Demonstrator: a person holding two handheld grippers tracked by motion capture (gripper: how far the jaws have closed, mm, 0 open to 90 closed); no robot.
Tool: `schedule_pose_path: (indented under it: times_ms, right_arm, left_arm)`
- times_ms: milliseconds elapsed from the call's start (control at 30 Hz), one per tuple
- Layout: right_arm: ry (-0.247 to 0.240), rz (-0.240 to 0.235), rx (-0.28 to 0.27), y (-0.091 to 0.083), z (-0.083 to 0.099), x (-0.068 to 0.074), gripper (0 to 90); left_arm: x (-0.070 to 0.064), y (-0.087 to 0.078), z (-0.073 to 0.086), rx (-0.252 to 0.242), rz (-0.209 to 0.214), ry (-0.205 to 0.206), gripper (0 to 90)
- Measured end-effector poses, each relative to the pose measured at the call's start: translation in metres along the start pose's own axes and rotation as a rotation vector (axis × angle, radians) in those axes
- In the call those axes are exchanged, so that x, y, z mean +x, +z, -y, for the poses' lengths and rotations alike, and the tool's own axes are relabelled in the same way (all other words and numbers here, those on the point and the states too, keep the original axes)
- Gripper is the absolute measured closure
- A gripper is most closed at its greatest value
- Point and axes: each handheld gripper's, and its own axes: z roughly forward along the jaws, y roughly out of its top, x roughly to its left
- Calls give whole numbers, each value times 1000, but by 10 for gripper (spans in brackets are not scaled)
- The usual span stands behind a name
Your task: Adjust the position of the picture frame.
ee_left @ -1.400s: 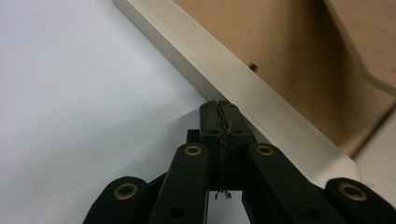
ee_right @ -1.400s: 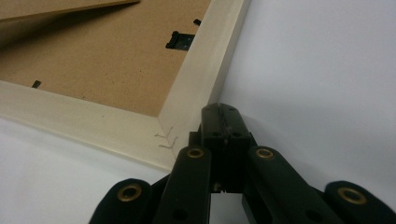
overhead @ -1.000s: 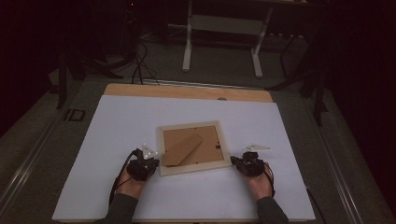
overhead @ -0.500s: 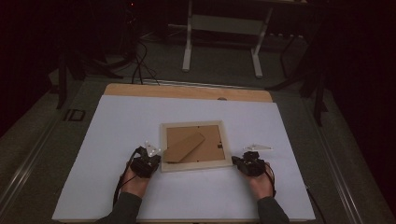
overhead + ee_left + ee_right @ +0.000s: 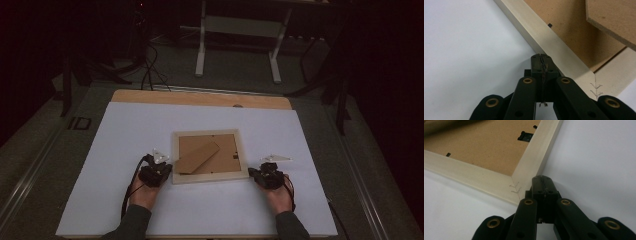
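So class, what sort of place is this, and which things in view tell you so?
Probably a dim workshop or recording lab rather than a home. A white-topped table holds a face-down picture frame, cables trail across the grey floor, and a metal stand sits behind.

On the white table top (image 5: 120, 145), the picture frame (image 5: 209, 176) lies face down at the centre, the one obstacle. Its stand flap (image 5: 197, 159) slants across the backing from 2 toward 8 o'clock. Open surface runs round the frame at 12, 3, 6 and 9 o'clock.
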Motion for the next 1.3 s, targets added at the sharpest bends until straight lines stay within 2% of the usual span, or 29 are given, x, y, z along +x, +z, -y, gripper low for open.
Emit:
schedule_pose_path:
  times_ms: [167,300,367,867,1000,1300]
  right_arm:
    - [-3,-1,4,-1,1,0,900]
    - [-2,-3,9,-2,1,1,900]
    - [-5,-5,13,-2,2,1,900]
    - [3,0,34,-4,2,6,900]
    - [5,2,34,-4,2,6,900]
    - [16,-2,42,-6,2,6,900]
  left_arm:
    - [-1,-3,2,9,21,4,900]
    - [2,-7,7,8,75,-16,900]
    - [2,-9,9,12,86,-13,900]
    - [0,-12,11,21,79,-6,900]
    - [0,-10,9,15,60,-11,900]
    - [0,-6,6,7,46,-14,900]
